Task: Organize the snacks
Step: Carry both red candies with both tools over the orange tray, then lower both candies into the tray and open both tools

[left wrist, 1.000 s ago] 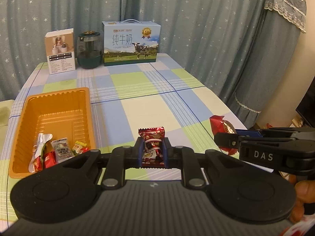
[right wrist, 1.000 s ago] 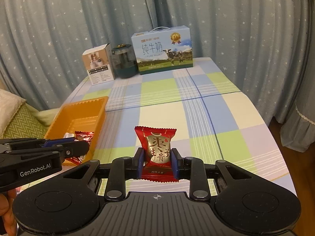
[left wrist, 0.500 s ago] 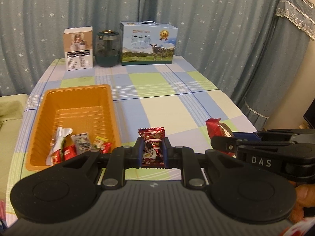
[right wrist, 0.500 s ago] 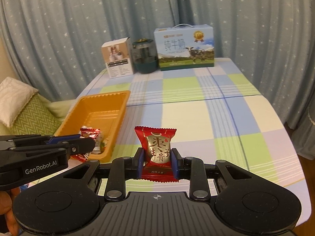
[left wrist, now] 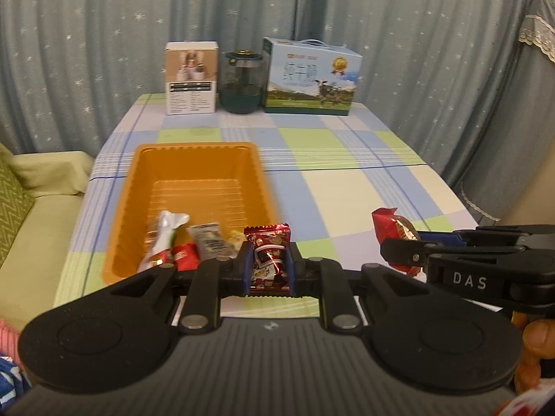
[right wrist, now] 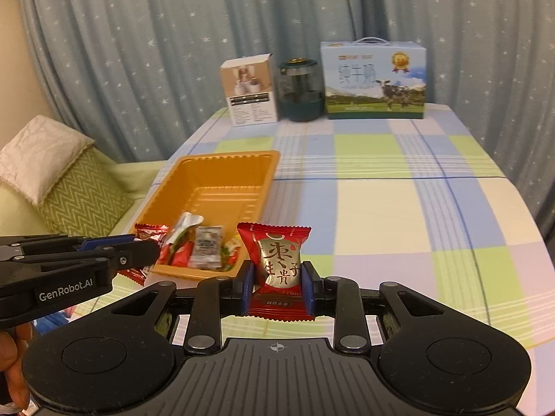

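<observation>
My left gripper [left wrist: 269,267] is shut on a small dark red snack packet [left wrist: 267,258], held upright just in front of the near right corner of the orange tray [left wrist: 194,166]. My right gripper [right wrist: 277,289] is shut on a larger red packet with a gold centre [right wrist: 279,263], held near the tray's [right wrist: 222,176] near right corner. Each gripper shows in the other's view: the right one [left wrist: 399,253] with its red packet [left wrist: 393,228], the left one [right wrist: 138,253] with its packet [right wrist: 149,235]. Several wrapped snacks [left wrist: 194,242] lie at the tray's near end.
At the far edge of the checked tablecloth [left wrist: 347,180] stand a white box [left wrist: 191,78], a dark green jar [left wrist: 242,83] and a milk carton box [left wrist: 312,76]. A green sofa with cushions [right wrist: 69,187] lies left of the table. Curtains hang behind.
Both grippers have swung left with their packets still held, so the orange tray now sits closer to the middle of both views.
</observation>
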The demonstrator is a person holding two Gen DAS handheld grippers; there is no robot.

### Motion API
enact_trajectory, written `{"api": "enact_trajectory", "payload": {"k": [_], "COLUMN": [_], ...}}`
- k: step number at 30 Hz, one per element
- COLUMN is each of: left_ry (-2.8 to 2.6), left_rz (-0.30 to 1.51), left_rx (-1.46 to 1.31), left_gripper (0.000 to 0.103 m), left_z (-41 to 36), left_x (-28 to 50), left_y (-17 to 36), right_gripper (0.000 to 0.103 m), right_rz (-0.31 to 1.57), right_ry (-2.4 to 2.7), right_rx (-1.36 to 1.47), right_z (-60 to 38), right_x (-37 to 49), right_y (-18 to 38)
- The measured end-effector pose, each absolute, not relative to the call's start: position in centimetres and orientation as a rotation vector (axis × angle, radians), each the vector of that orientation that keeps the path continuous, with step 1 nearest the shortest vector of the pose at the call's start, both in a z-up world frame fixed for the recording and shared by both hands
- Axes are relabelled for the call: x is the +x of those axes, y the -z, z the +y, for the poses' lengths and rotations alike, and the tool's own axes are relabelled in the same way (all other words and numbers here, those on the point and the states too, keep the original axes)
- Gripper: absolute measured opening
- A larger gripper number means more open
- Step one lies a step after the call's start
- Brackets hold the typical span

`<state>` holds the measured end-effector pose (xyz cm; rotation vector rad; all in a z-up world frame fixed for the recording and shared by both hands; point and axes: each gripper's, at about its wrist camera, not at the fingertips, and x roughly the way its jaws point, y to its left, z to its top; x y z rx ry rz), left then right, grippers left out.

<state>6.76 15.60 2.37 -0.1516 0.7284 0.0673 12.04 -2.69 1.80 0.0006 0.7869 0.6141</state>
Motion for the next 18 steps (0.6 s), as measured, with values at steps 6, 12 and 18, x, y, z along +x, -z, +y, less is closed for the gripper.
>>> {"api": "enact_trajectory", "payload": {"k": [6, 12, 18], "left_ry": [-0.104, -0.129, -0.148], "left_rz": [0.734, 0.74, 0.748], "left_rx": [-0.17, -0.18, -0.188], "left_gripper": [0.017, 0.017, 0.017], "left_z": [17.8, 19.7, 21.9], "left_x": [6.5, 6.8, 8.3], "left_y": [-2.1, -1.7, -1.0], "right_gripper": [0.029, 0.029, 0.029], "right_rz": [0.783, 0.783, 0.787], "right_ry": [-0.646, -0.682, -0.72], "right_rx": [-0.012, -0.018, -0.009], "right_z": [-0.6, 1.9, 4.8], "right_x": [12.5, 13.5, 15.2], "right_y": [-1.5, -1.0, -0.5]}}
